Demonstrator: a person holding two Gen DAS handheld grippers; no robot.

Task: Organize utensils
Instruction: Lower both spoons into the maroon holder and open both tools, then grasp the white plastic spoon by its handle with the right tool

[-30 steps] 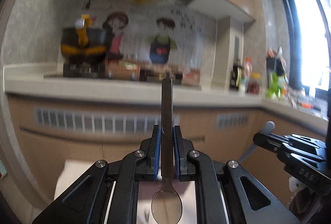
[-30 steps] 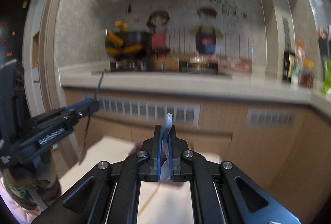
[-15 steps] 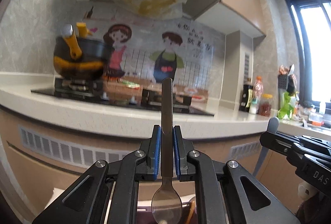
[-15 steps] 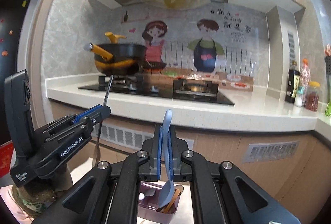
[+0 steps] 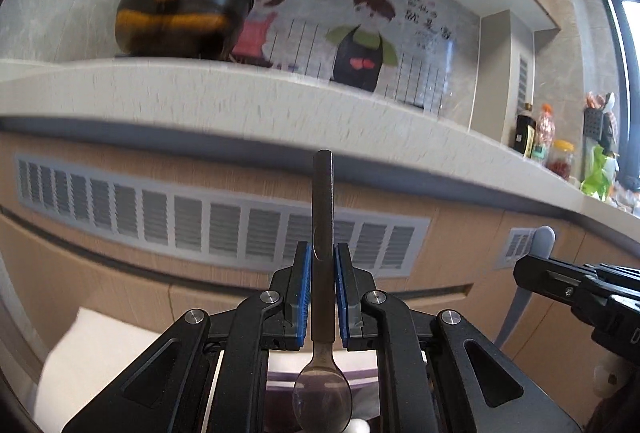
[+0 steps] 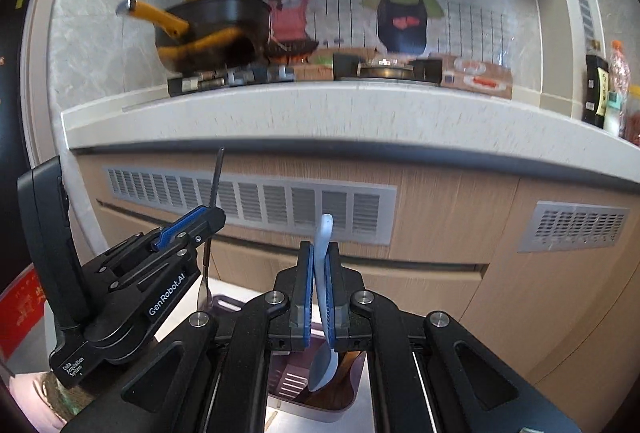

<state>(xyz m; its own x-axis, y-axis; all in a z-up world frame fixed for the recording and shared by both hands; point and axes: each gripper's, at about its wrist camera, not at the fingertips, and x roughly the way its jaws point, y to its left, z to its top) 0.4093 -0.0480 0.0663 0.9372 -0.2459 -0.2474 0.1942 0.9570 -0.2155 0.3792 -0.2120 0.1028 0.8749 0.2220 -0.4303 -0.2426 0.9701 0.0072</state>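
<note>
My left gripper (image 5: 322, 253) is shut on a metal spoon (image 5: 322, 313), handle up and bowl down near the camera. My right gripper (image 6: 319, 253) is shut on a light blue plastic spoon (image 6: 322, 313), handle up, its bowl hanging over a purple utensil box (image 6: 316, 389) that holds wooden utensils. In the right wrist view the left gripper (image 6: 200, 221) with its metal spoon (image 6: 208, 245) is at the left, above the box's left end. In the left wrist view the right gripper (image 5: 524, 269) and the blue handle (image 5: 532, 273) show at the right.
A white table surface (image 5: 88, 349) lies below. Ahead is a kitchen counter (image 6: 320, 117) with wooden cabinets and vent grilles (image 5: 200, 221), a black pot with yellow handles (image 6: 216, 29) on the stove, and bottles (image 6: 600, 85) at the right.
Both views have dropped lower relative to the counter. Both grippers keep hold of their spoons, which now hang closer to the purple box.
</note>
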